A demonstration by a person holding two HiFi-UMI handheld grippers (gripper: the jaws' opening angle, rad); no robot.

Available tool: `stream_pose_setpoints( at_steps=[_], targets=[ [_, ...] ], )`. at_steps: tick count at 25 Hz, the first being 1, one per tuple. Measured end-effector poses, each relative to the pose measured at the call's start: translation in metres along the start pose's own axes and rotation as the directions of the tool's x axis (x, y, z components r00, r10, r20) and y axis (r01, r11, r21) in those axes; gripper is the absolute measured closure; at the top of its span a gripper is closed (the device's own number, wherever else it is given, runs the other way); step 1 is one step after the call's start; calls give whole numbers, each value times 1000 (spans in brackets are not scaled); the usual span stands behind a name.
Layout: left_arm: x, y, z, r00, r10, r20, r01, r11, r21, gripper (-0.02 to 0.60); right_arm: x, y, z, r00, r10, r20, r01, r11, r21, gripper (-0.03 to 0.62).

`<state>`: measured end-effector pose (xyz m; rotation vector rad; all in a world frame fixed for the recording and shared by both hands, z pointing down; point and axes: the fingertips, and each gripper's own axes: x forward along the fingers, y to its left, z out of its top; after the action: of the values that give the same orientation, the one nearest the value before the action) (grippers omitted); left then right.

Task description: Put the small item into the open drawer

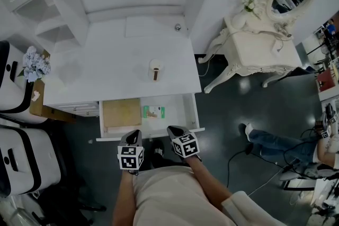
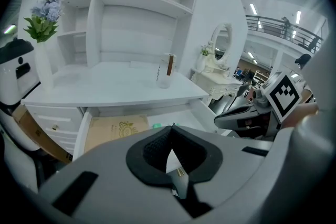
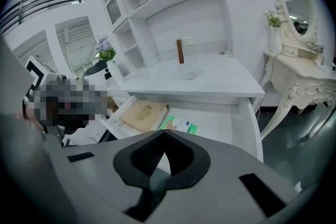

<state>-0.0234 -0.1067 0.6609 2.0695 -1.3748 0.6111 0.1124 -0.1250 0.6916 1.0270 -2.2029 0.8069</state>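
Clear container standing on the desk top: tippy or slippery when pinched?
Likely tippy: the clear container stands upright, taller than wide, alone on the smooth desk top, so a high push may topple it. Probably slippery and light: its wall looks smooth, transparent and mostly empty. Possibly fragile if glass; the material cannot be told.

green packet (image 2: 156, 125) mostly hidden behind the left hand-held gripper (image 2: 171, 128); its print unreadable

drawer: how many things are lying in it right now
2. A flat tan box fills the left part of the open drawer. A small green and white packet lies beside it, near the middle. Anything under them would be hidden.
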Motion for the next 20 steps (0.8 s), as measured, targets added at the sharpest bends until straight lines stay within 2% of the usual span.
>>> stream_pose_setpoints(
  at_steps=[20],
  targets=[
    [3,-3,-1,1000,-9,-17,9,1000,26,565,0,1,-2,1000,7,-12,-7,1000,1,569]
  ],
)
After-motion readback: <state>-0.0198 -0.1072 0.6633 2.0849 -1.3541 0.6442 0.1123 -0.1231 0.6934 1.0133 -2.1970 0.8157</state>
